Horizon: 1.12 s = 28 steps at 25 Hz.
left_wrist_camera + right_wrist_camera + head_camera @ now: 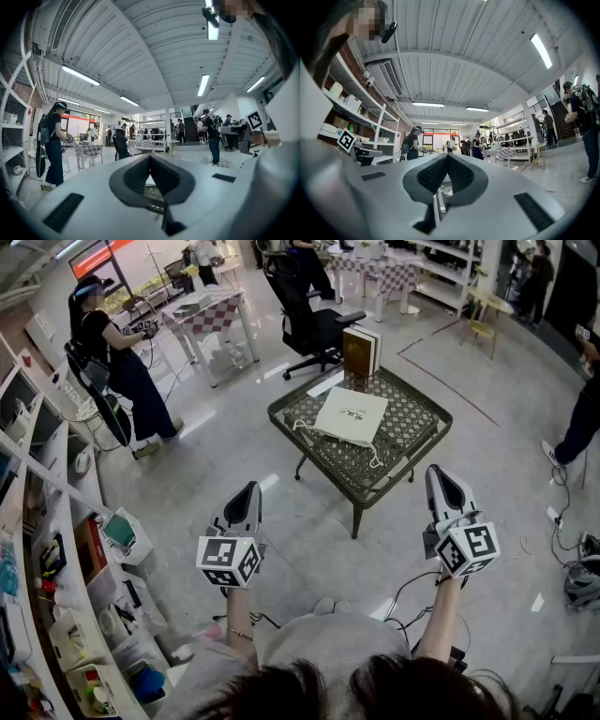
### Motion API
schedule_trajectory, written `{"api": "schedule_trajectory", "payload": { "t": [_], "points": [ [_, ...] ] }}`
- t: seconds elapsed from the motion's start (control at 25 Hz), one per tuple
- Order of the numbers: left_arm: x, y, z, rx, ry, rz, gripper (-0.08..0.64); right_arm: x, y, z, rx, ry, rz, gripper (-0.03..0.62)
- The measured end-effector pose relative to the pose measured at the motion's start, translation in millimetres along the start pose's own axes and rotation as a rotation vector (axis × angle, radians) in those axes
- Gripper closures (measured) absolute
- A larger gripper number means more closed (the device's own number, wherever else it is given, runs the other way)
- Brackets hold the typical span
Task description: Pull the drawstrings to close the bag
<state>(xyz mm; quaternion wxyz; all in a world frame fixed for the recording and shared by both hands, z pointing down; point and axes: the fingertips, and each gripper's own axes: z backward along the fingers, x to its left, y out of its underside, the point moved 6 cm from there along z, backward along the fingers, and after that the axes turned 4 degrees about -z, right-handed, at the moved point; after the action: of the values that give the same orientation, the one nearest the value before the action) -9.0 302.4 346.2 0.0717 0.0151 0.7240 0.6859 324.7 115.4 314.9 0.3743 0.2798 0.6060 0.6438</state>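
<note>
A white drawstring bag (350, 415) lies flat on a low dark metal lattice table (412, 432). Its white cords trail off the near corners, one to the left (307, 430) and one toward the front (375, 457). My left gripper (247, 493) is held in the air well short of the table, jaws shut and empty. The right gripper (442, 476) is level with it on the other side, also shut on nothing. In the left gripper view the closed jaws (150, 157) point toward the table, and in the right gripper view the closed jaws (447, 156) do the same.
Two upright books (362, 351) stand on the table's far corner. A black office chair (314, 324) is behind it. Shelving (47, 521) lines the left side. A person (117, 367) stands at the back left, another (581, 418) at the right edge. Cables (567, 549) lie on the floor.
</note>
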Motion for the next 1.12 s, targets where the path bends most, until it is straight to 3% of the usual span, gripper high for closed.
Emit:
{"api": "schedule_trajectory", "payload": {
  "t": [0.68, 1.12],
  "points": [
    [-25, 0, 23, -0.005, -0.008, -0.004, 0.537, 0, 6, 20, 0.002, -0.015, -0.006, 0.571],
    [-17, 10, 28, 0.021, -0.048, 0.021, 0.537, 1, 14, -1, -0.001, -0.044, -0.05, 0.571]
  ]
}}
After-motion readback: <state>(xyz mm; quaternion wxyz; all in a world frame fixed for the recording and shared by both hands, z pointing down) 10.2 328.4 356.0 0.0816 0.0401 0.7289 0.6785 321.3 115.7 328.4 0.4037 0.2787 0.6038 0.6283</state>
